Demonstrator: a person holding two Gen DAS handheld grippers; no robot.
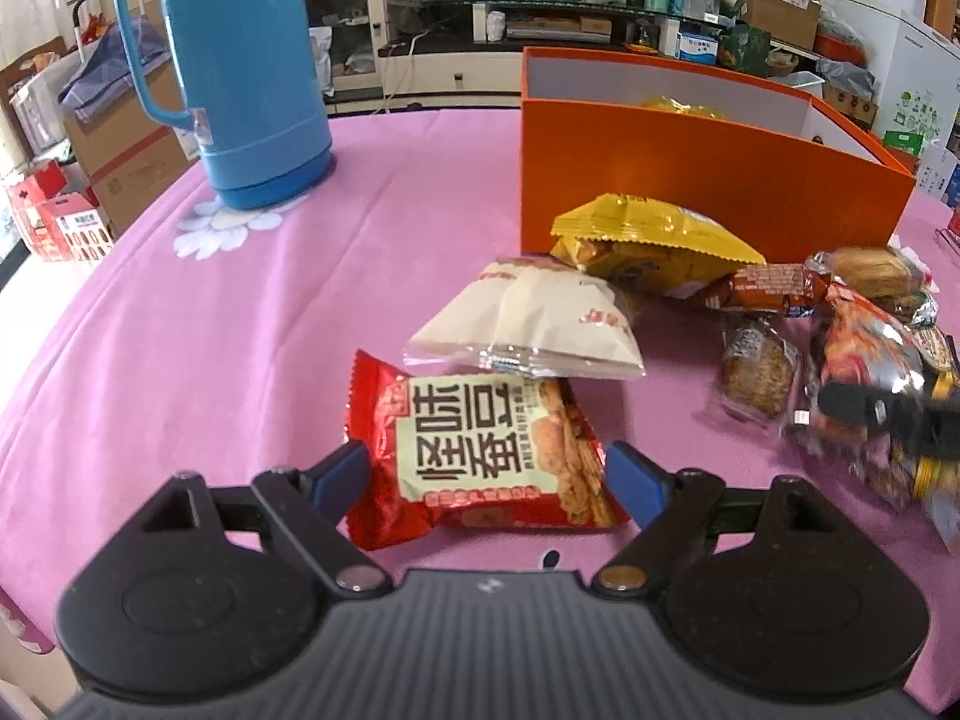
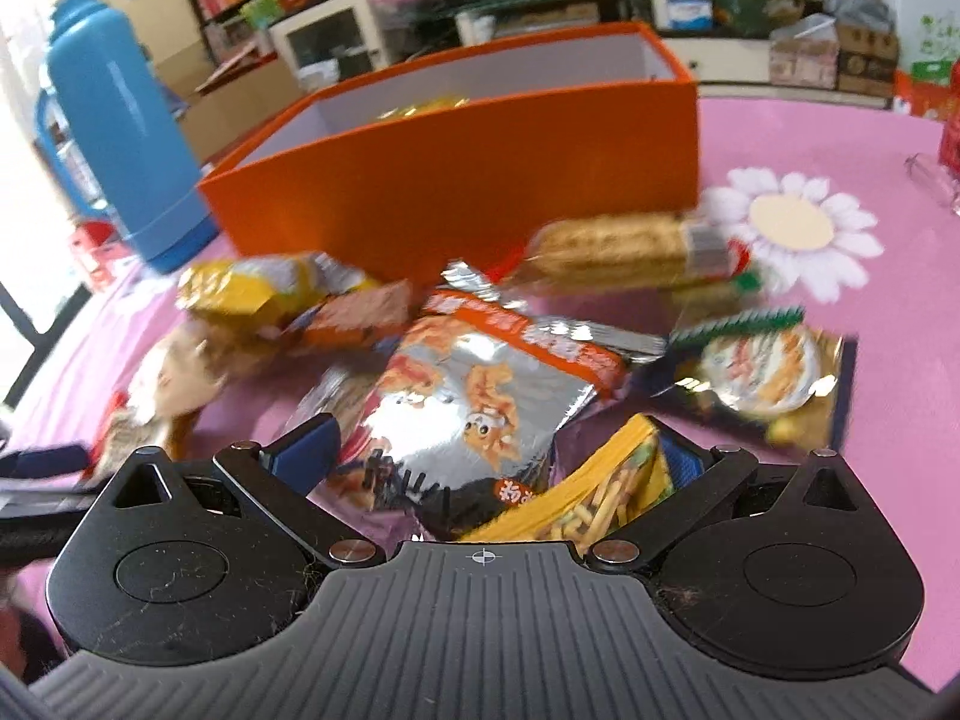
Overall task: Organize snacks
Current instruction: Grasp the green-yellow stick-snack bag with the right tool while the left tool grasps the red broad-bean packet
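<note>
A red snack packet [image 1: 480, 456] lies on the pink tablecloth [image 1: 240, 330]. My left gripper [image 1: 486, 468] holds it by both side edges, its blue pads [image 1: 339, 474] against them. A white packet [image 1: 528, 324] and a yellow one [image 1: 648, 240] lie just beyond, before the orange box [image 1: 690, 180]. In the right wrist view my right gripper [image 2: 498, 450] stands wide open over a silver and orange bag [image 2: 474, 396]. A yellow chip packet [image 2: 600, 492] covers part of its right finger. The orange box [image 2: 450, 192] holds a yellow packet.
A tall blue flask [image 1: 240, 60] stands on the far left of the table and shows too as the flask [image 2: 120, 138]. A long biscuit bar [image 2: 618, 249], a green and gold packet [image 2: 762, 372] and a brown cake [image 1: 756, 372] lie in the pile. Cluttered furniture stands behind.
</note>
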